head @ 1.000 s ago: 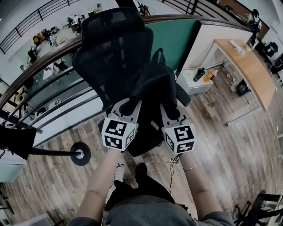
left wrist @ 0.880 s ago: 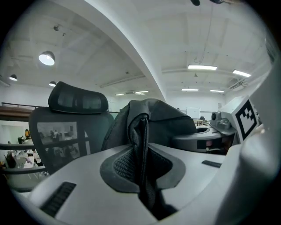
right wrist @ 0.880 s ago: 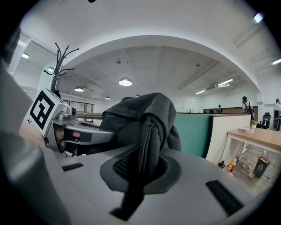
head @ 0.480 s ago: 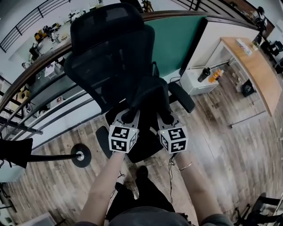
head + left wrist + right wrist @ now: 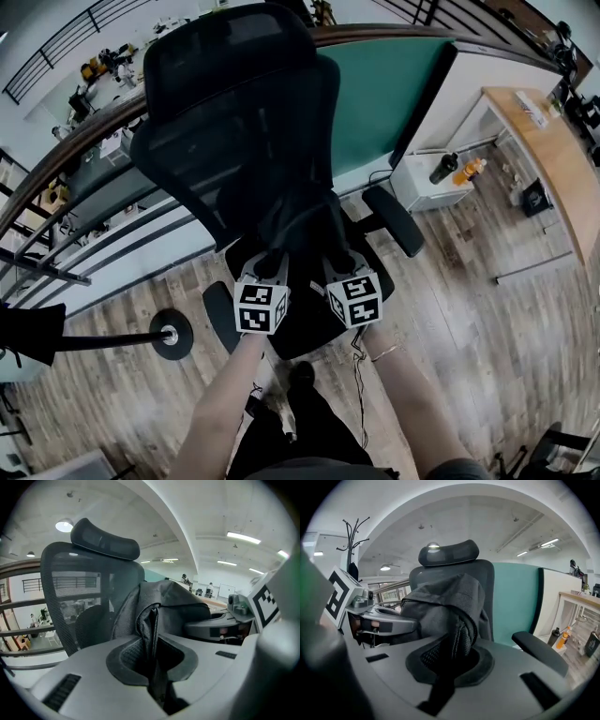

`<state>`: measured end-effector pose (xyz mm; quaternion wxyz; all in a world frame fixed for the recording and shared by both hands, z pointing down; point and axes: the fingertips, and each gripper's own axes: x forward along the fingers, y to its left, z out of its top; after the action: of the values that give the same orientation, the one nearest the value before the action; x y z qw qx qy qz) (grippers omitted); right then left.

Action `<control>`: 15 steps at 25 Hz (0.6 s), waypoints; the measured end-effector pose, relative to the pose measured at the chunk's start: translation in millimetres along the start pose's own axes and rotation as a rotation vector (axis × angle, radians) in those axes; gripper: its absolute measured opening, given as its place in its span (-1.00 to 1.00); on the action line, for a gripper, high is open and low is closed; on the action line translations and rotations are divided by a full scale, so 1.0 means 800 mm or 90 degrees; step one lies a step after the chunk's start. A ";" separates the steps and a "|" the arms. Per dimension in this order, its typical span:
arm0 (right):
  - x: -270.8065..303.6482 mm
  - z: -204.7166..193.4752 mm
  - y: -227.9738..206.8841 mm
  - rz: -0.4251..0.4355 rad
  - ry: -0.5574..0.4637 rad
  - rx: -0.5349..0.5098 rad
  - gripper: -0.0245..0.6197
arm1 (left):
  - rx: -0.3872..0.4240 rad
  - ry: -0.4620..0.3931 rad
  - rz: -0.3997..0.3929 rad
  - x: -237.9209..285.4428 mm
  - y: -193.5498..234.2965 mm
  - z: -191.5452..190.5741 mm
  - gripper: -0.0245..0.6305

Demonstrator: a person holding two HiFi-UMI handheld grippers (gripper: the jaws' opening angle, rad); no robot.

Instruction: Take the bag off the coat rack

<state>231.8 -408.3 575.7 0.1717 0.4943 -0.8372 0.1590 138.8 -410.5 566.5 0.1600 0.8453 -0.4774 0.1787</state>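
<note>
Currently we hold the bag [image 5: 302, 217], clear of the coat rack [image 5: 112, 337], with left gripper [image 5: 272, 257] and right gripper [image 5: 339, 259] each clamped narrow on a fabric fold, over the chair seat [image 5: 302, 337]. Next, we judge: settle it on the seat, then unclamp. Clearance: backrest [image 5: 234, 122] close ahead, armrest [image 5: 394, 220] at right, coat rack well apart at left.

Ceiling strip lights [image 5: 243, 537] evenly brighten all 3 fisheye views; edges bend and darken, close foreground seems soft.
</note>
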 end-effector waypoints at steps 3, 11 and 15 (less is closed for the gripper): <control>0.013 -0.006 0.000 0.009 0.006 -0.010 -0.86 | -0.012 0.005 0.011 0.006 0.008 -0.010 -0.76; 0.042 -0.015 -0.010 0.012 0.037 0.008 -0.73 | -0.024 0.025 0.033 0.029 0.027 -0.021 -0.71; 0.044 -0.018 -0.004 0.034 0.045 0.013 -0.39 | -0.034 0.033 0.036 0.031 0.030 -0.024 -0.62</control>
<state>220.4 -430.7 604.3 0.1918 0.4674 -0.8420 0.1893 127.1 -432.7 597.1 0.1896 0.8219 -0.5016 0.1920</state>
